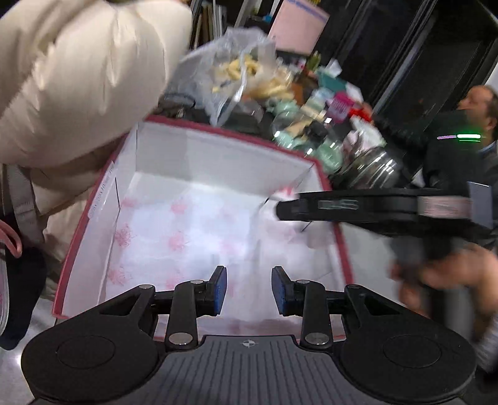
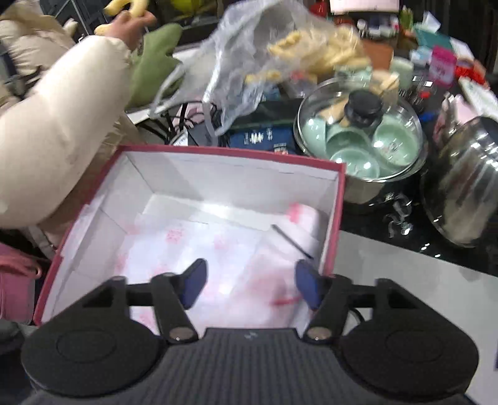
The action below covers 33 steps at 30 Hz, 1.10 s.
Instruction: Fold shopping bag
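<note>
I'm looking down into the shopping bag, which stands open on the tabletop, red outside and white inside, its rim a red band all the way round. At its bottom lies white tissue paper printed with pink flowers.

My left hand-held gripper hovers over the near edge of the bag at 6 o'clock, blue pads parted, released, nothing between them. In the left wrist view my right hand-held gripper comes in from 3 o'clock, its black tip reaching over the bag's right wall and meeting the white paper there; from this angle I cannot tell whether it pinches anything. The right wrist view settles it: the right hand-held gripper has its jaws spread wide above the tissue paper, released, holding nothing. A hand shows blurred at 4 o'clock behind that tool.

At 10 o'clock a person in a cream puffy sleeve leans close to the bag's left wall, their hand raised at 11 o'clock with something pale yellow in it. Beyond the bag at 12 o'clock sits a clear plastic bag of pale yellow snacks. At 2 o'clock a steel pot with a glass lid shows green bowls inside, a second steel pot just beside it at 3 o'clock. Everything is slightly motion-blurred.
</note>
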Each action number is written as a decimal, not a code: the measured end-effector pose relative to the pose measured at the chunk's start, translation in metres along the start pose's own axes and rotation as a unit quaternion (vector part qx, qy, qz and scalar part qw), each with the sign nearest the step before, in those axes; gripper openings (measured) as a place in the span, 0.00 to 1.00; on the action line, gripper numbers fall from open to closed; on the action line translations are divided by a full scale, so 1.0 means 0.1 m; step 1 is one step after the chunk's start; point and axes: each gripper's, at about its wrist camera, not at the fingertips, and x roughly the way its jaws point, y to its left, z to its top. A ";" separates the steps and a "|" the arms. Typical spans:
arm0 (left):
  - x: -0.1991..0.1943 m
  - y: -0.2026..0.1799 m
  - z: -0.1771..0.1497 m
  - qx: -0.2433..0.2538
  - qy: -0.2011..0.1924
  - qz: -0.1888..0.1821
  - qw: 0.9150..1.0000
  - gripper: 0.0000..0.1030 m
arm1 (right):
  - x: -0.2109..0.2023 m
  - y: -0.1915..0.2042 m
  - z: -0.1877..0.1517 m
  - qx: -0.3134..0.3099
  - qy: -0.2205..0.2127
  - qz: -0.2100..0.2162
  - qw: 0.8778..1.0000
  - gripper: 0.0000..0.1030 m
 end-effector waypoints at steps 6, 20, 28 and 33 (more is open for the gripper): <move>0.21 -0.12 -0.05 0.014 0.039 0.032 0.999 0.32 | -0.21 0.10 -0.19 -0.015 -0.002 -0.004 1.000 0.81; 0.18 -0.33 -0.19 0.064 0.068 0.075 0.993 0.32 | -0.57 0.28 -0.52 -0.038 -0.002 -0.017 0.999 0.87; 0.14 -0.32 -0.24 0.067 0.068 0.089 0.991 0.32 | -0.59 0.35 -0.54 -0.046 -0.005 -0.033 0.998 0.88; 0.14 -0.31 -0.28 0.063 0.063 0.091 0.992 0.32 | -0.59 0.37 -0.56 -0.046 -0.006 -0.043 0.998 0.88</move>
